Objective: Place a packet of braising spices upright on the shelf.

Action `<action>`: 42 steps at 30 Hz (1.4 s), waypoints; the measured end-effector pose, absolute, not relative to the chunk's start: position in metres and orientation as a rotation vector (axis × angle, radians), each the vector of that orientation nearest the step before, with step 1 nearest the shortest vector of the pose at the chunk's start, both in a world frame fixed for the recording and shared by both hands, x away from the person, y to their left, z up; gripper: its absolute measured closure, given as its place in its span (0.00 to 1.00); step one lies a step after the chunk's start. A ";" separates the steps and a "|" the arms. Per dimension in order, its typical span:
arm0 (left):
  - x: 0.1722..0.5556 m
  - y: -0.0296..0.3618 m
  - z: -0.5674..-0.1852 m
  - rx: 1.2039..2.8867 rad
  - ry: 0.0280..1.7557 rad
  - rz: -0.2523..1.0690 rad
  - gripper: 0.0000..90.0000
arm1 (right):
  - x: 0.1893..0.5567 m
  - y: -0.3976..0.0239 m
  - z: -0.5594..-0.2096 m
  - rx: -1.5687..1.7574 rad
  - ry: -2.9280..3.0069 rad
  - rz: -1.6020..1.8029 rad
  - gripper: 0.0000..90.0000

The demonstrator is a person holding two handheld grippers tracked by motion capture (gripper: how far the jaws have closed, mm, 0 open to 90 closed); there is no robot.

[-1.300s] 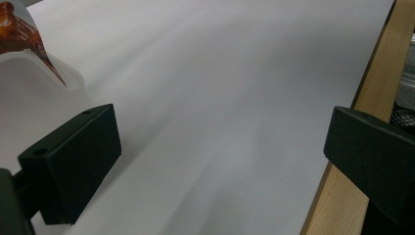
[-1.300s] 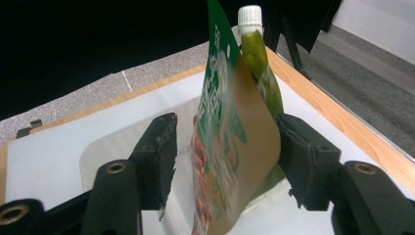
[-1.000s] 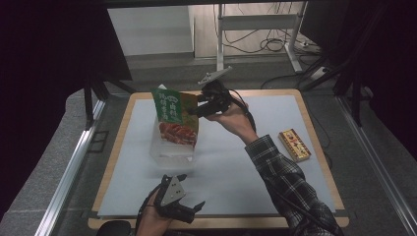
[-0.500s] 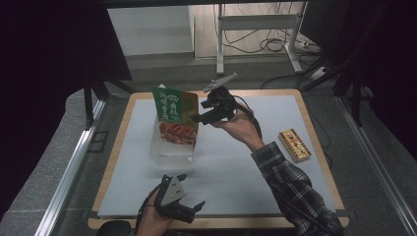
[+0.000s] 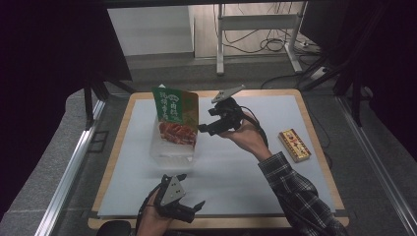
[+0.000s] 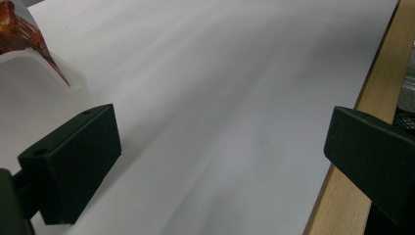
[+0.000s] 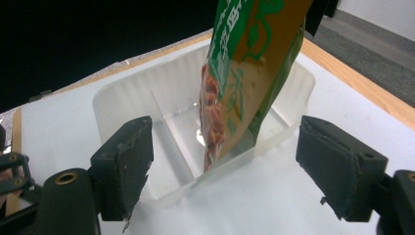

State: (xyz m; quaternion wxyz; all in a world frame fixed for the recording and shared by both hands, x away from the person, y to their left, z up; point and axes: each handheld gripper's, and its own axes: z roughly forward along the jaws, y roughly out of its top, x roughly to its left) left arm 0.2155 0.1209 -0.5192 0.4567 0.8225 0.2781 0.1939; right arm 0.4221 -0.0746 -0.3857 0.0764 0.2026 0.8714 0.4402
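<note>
Pouch stands in tray, box well right.

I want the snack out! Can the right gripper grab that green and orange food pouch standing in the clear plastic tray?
Probably yes. The right gripper is open and faces the green and orange food pouch, which stands upright in the clear plastic tray. Nothing sits between them except the tray's low wall.

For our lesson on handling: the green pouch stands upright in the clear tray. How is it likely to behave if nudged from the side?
The pouch stands tall and thin on its edge, leaning, so it probably tips easily. Its film body looks floppy and may buckle. The tray looks thin and light, so it might slide too.
</note>
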 end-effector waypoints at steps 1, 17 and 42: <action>0.216 0.121 -0.519 2.027 0.686 0.478 0.00 | 0.421 -0.076 -0.387 0.609 2.611 1.314 0.24; 0.215 0.120 -0.519 2.029 0.684 0.483 0.00 | 0.406 -0.105 -0.406 0.644 2.591 1.293 0.22; 0.215 0.120 -0.520 2.029 0.675 0.482 0.00 | 0.394 -0.158 -0.435 0.711 2.541 1.211 0.22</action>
